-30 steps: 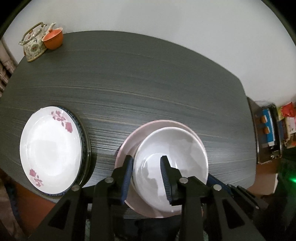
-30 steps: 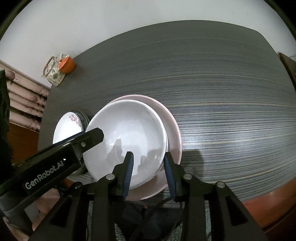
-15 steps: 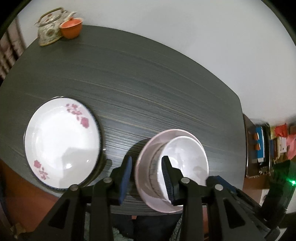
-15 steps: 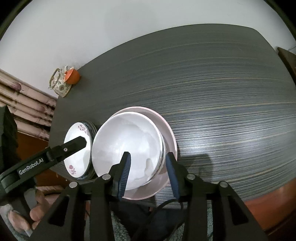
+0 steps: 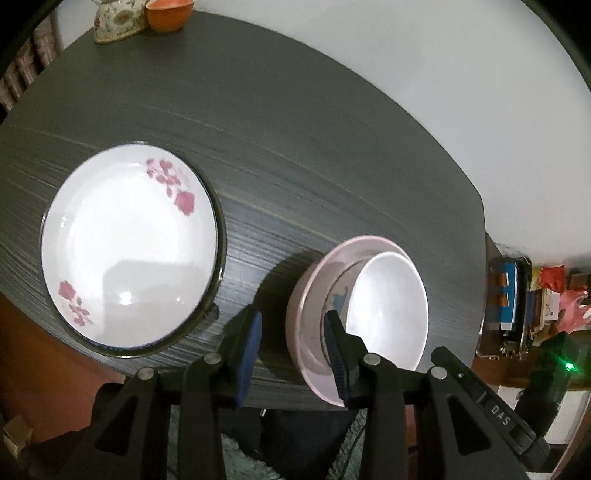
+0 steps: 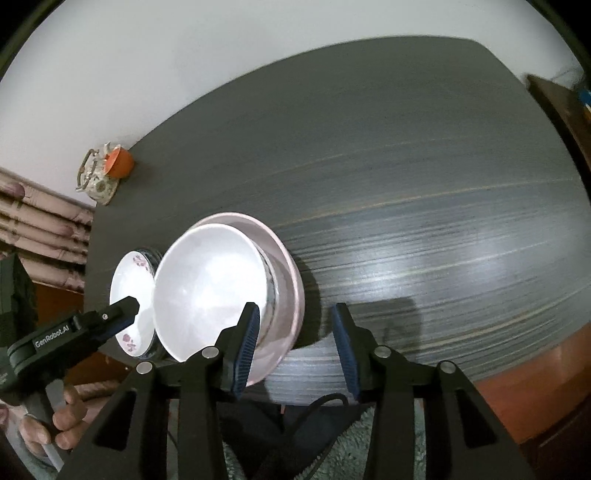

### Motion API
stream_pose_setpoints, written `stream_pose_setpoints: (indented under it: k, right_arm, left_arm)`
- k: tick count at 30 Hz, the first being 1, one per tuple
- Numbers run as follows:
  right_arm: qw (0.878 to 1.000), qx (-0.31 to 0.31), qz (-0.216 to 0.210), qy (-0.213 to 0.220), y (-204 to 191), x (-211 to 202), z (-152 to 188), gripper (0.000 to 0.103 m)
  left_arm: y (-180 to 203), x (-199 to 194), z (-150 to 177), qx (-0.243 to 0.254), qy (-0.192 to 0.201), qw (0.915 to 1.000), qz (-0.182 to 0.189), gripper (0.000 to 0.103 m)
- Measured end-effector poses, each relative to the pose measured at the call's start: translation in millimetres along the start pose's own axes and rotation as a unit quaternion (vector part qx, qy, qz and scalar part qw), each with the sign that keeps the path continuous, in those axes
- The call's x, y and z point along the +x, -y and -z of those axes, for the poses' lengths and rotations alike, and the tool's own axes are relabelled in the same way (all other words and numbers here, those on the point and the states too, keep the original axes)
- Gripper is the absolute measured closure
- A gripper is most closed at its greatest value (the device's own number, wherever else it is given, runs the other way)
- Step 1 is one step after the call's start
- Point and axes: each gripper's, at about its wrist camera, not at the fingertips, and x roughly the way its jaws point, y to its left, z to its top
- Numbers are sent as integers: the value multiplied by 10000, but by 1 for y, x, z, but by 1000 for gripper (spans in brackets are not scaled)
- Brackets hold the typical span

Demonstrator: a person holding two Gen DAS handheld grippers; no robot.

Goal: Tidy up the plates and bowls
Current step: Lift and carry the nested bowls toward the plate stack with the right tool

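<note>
A white bowl (image 5: pixel 388 310) sits in a pink plate (image 5: pixel 314 295) near the front edge of the dark table (image 5: pixel 295 147). To its left lies a floral plate (image 5: pixel 129 243) on top of a dark-rimmed stack. My left gripper (image 5: pixel 293 347) is open; the pink plate's left rim lies just inside its right finger, untouched by the left one. My right gripper (image 6: pixel 295 345) is open too, at the pink plate's (image 6: pixel 291 295) right rim, its left finger in front of the bowl (image 6: pixel 210 288). The left gripper's finger (image 6: pixel 122 314) hangs over the floral plate (image 6: pixel 131 291).
A floral teapot (image 5: pixel 118 18) and an orange cup (image 5: pixel 168 14) stand at the table's far left corner. A cluttered shelf (image 5: pixel 517 306) stands beyond the table's right edge. A hand (image 6: pixel 55 417) holds the left gripper. A white wall runs behind the table.
Both grippers stood astride the bowl's near rim a second ago. The left one has slid left and the right one right, off the bowl, and both jaws stand a little wider.
</note>
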Motion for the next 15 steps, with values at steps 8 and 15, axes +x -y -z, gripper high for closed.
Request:
stream_pose_setpoints:
  k: [8, 15]
  right_arm:
    - [9997, 78, 69, -217, 2, 15, 4, 62]
    - [9994, 67, 164, -284, -1, 21, 5, 62]
  left_arm:
    - [7, 16, 5, -76, -158, 9998, -44, 67]
    - [12, 23, 7, -83, -191, 9997, -99, 67]
